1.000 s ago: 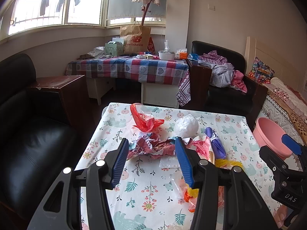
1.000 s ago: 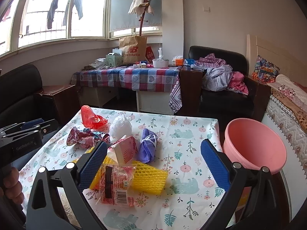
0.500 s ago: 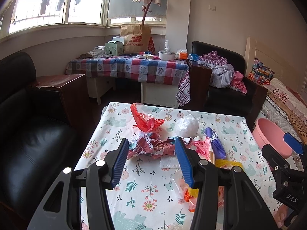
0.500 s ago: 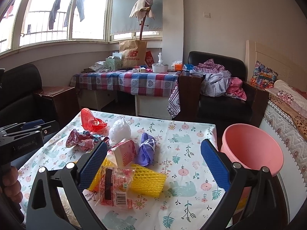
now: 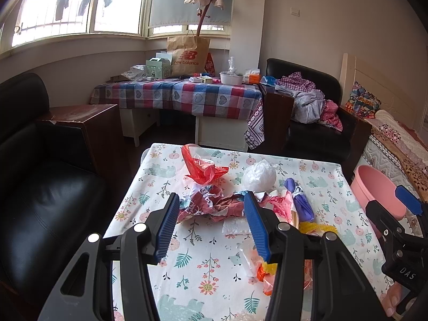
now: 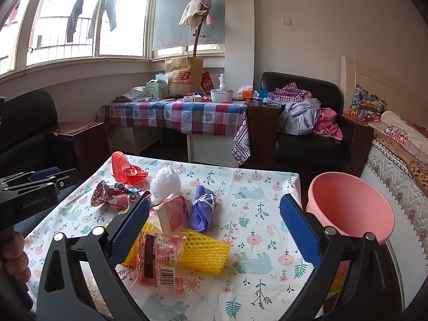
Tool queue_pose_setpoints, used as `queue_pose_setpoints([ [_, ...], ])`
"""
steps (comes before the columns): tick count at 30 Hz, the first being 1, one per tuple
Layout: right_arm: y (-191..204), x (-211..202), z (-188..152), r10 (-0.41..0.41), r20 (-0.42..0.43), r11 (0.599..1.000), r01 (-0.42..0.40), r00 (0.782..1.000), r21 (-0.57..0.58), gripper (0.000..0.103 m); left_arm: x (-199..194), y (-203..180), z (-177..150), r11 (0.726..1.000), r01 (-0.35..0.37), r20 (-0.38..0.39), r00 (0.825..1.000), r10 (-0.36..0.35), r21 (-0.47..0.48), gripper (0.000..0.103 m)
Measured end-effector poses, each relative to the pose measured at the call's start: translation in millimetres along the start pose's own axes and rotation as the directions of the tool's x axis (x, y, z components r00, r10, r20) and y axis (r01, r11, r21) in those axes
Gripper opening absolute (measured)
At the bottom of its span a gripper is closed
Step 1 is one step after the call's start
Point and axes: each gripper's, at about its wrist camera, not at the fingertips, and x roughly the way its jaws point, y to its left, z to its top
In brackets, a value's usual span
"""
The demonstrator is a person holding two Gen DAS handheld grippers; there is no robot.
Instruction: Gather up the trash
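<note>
Pre-grasp step: both hand-held grippers, left (image 5: 211, 222) and right (image 6: 214, 230), apart, empty above counter (image 6: 256, 187). Next: clamp wrapper (image 6: 157, 259), drop into basin (image 6: 350, 208).

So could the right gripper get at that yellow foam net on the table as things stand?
Probably yes. The right gripper is open and holds nothing, and the yellow foam net lies just ahead of its fingers. A clear snack wrapper lies over the net's near end, so it might get pinched along with it.
</note>
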Motion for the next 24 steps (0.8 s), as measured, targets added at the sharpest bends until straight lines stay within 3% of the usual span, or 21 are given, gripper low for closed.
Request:
queue_pose_setpoints([
  [13, -4, 0, -5, -0.005, -0.009, 1.000, 0.005, 1.000, 0.016, 0.098, 0, 19, -7, 0.998, 0.052, 0.028, 0.998, -0.051, -0.029, 0.050],
  [24, -13, 1, -15, -0.015, -0.037, 0.999, 0.017, 0.999, 0.043, 0.098, 4, 28, -21, 0.993, 0.101, -0.015, 0.995, -0.102, -0.055, 0.050],
])
